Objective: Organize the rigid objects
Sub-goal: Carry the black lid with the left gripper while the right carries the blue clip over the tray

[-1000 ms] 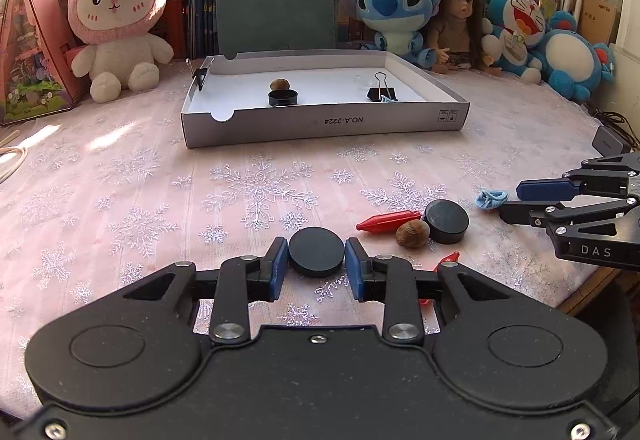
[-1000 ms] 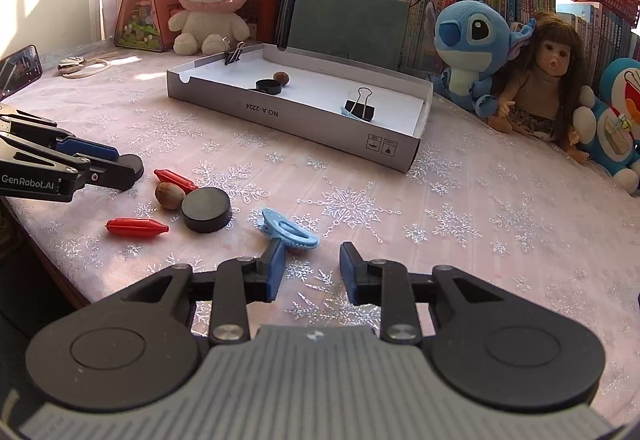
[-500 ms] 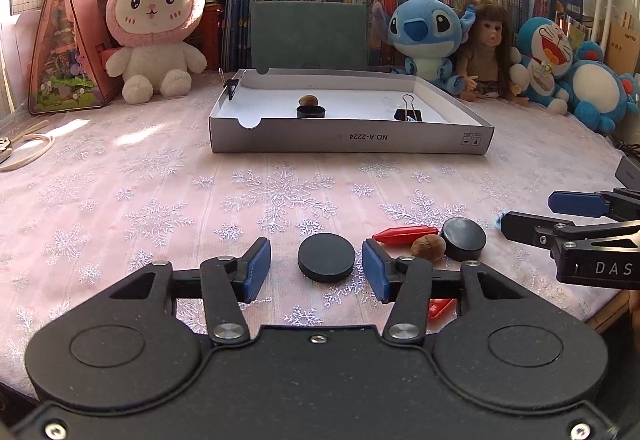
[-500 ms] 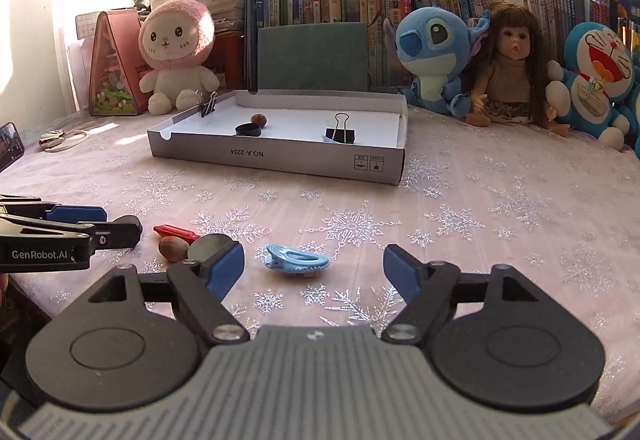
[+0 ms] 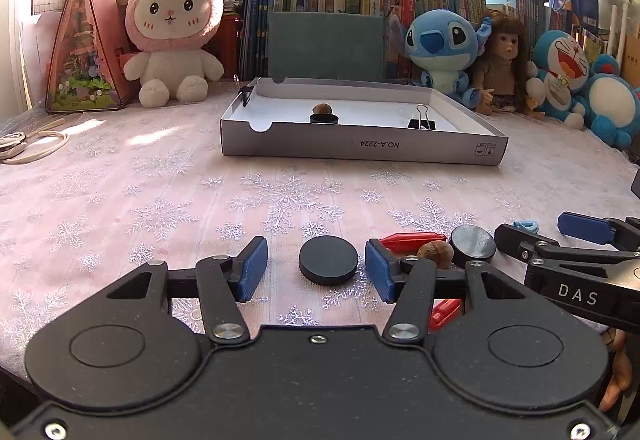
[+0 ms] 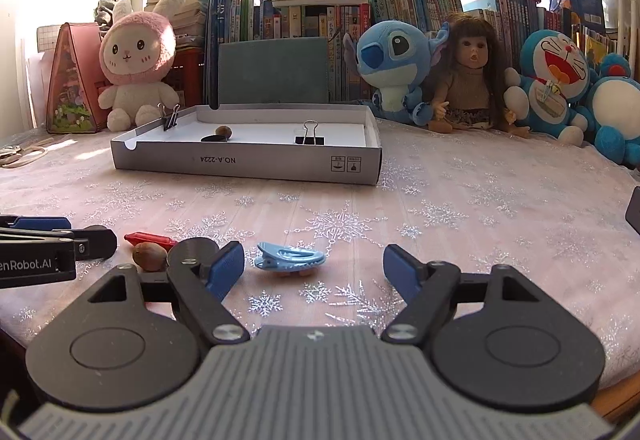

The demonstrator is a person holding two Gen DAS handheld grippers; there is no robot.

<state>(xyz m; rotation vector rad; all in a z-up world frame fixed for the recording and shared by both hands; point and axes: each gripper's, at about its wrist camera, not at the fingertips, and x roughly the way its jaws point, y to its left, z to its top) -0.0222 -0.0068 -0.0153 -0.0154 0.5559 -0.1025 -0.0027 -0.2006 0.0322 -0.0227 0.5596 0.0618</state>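
Note:
My left gripper is open, its jaws on either side of a black disc that lies on the tablecloth untouched. To its right lie a red clip, a nut, a second black disc and another red piece. My right gripper is open wide, with a blue hair clip lying just ahead of its left finger. A shallow white box at the far middle holds a nut, a black disc and a binder clip.
Plush toys, a doll and rows of books line the back edge. A pink house-shaped case stands at the back left. A cord lies at the far left. The right gripper shows in the left wrist view.
My left gripper has opened and let go of the black disc, which now lies on the cloth. My right gripper has opened wide and levelled out behind the blue hair clip.

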